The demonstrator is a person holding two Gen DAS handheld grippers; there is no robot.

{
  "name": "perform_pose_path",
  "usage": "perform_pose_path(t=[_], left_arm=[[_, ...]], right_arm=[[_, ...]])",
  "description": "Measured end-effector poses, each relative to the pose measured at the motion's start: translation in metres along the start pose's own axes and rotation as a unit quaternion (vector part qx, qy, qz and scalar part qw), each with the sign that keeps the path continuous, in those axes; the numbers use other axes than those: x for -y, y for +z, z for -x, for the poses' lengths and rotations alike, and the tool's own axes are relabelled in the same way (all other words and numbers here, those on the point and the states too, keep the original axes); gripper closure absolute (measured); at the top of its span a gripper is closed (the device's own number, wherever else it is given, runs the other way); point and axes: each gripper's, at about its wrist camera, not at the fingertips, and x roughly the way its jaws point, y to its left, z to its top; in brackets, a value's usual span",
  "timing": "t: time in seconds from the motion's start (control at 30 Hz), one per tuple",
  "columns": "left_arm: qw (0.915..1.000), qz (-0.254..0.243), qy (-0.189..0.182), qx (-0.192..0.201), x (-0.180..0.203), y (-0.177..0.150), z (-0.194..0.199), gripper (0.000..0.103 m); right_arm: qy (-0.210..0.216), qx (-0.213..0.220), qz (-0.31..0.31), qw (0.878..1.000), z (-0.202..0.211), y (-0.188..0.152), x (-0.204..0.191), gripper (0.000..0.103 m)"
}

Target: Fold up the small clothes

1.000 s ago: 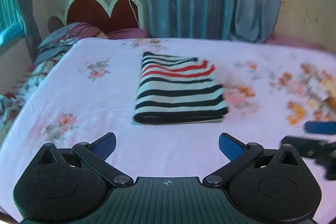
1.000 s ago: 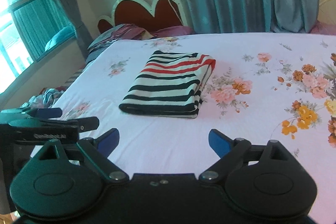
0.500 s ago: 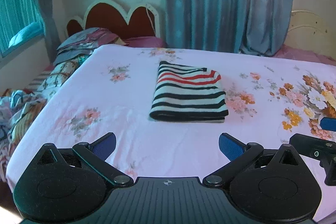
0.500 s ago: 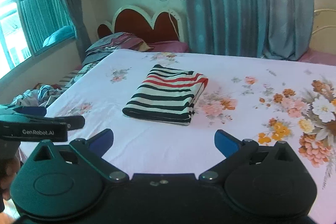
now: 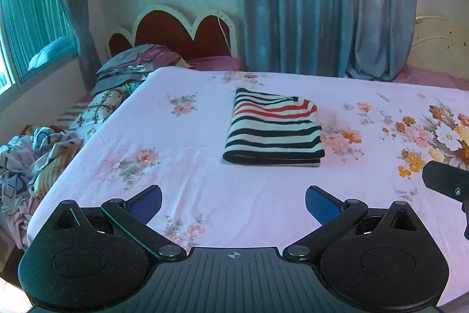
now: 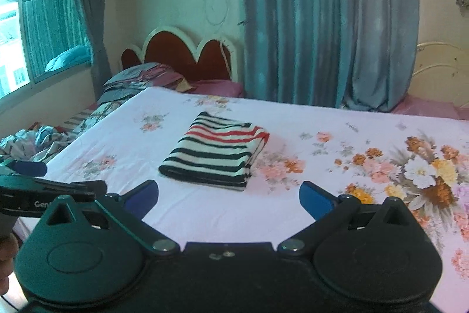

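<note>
Left wrist view: my left fingers (image 5: 233,203) spread wide, holding nothing, above the near edge of the bed (image 5: 205,166).
Right fingers (image 6: 228,200): also wide apart and bare.
Shirt (image 5: 274,129): striped, folded into a neat rectangle, flat mid-bed, well apart from both.
Beyond: headboard (image 5: 181,30), curtain (image 5: 325,5).

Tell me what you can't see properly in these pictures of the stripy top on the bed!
- Striped garment: folded, so its type and inner layers are hidden in both views.
- Right tool in the left wrist view: cut off by the picture edge, fingers unseen.
- Printed label on the left tool, right wrist view: partly covered by the right tool's body.
- Crumpled clothes beside the bed: cut off by the edge.
</note>
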Motion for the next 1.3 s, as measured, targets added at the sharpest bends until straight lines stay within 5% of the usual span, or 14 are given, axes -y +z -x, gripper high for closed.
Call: perform_pose_path(t=[1.3], left_arm=[[0.9997,0.019,0.010,0.011,0.001,-0.001,0.018,0.000]], right_arm=[[-0.013,0.025,-0.017,0.999,0.011,-0.001,0.005,0.001]])
